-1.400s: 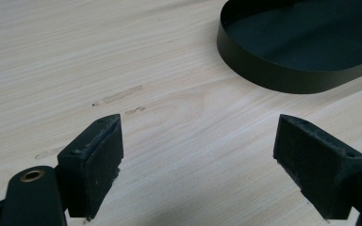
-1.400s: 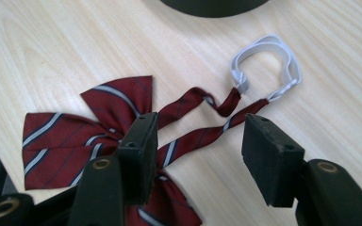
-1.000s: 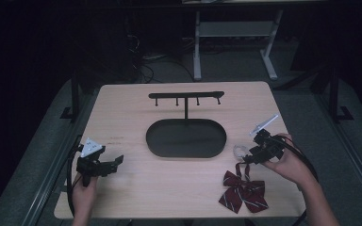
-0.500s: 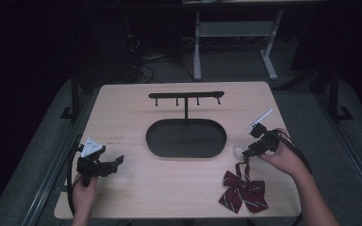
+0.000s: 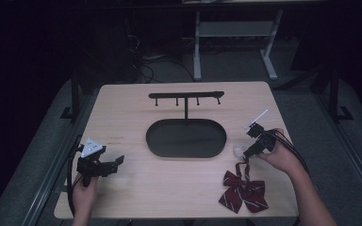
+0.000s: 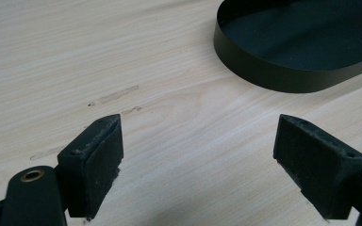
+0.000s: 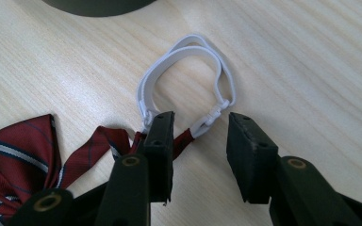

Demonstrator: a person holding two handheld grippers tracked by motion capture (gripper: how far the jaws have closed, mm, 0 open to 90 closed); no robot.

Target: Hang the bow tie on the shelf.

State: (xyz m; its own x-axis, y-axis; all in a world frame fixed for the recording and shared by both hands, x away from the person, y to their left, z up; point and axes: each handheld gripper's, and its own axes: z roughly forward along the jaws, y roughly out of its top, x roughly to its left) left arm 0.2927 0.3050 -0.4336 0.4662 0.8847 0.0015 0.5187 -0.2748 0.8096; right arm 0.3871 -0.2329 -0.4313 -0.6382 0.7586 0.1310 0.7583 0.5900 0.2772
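Note:
A dark red striped bow tie (image 5: 243, 191) lies at the table's near right, with its white elastic strap (image 5: 238, 151) looped toward the black stand. In the right gripper view the strap (image 7: 147, 83) curls ahead of the jaws and the bow tie (image 7: 16, 153) lies at the left. My right gripper (image 7: 199, 123) is open and low over the table, and the strap's clip end lies between its jaws. In the high view that gripper (image 5: 248, 152) points at the strap. My left gripper (image 5: 117, 163) rests at the near left, wide open over bare wood (image 6: 198, 141).
A black stand with an oval base (image 5: 186, 138) and a hook bar (image 5: 186, 95) occupies the table's middle. The base's rim (image 6: 283, 75) lies ahead and to the right of the left jaws. Cables trail from both grippers.
My right gripper has shifted slightly left and tipped down onto the strap's end. The left gripper has stayed put.

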